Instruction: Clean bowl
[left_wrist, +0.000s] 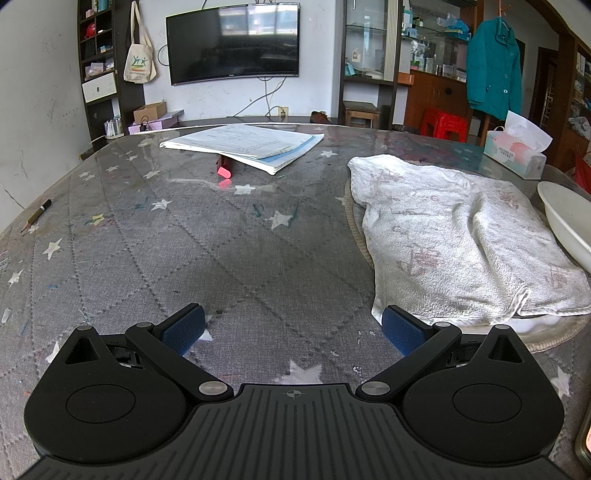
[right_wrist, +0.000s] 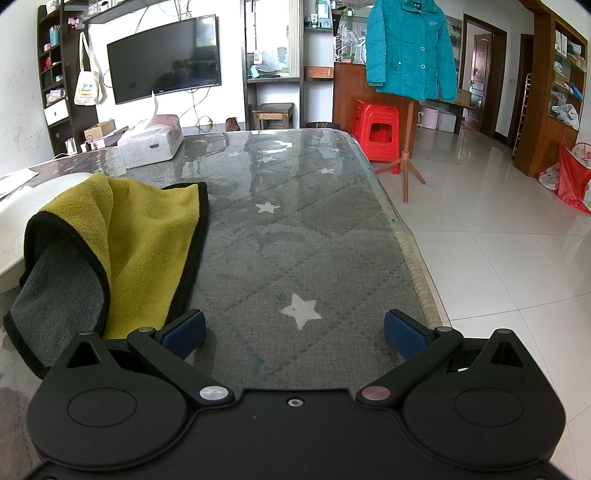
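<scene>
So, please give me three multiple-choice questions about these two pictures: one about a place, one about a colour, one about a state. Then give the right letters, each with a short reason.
1. Where does the yellow cloth lie?
A. Draped over the rim of the white bowl and down onto the table
B. Folded on the red stool
C. On the tissue box

2. What colour is the other side of that cloth?
A. Blue
B. Grey
C. Red

3. How do the two grippers stand?
A. Both shut on the cloth
B. Left open, right shut
C. Both open and holding nothing

Answers:
1 A: in the right wrist view the cloth hangs from the bowl's edge to the tabletop.
2 B: the turned-over corner shows grey inside a black border.
3 C: the left gripper and the right gripper each show wide-apart blue pads with only table between them.
</scene>
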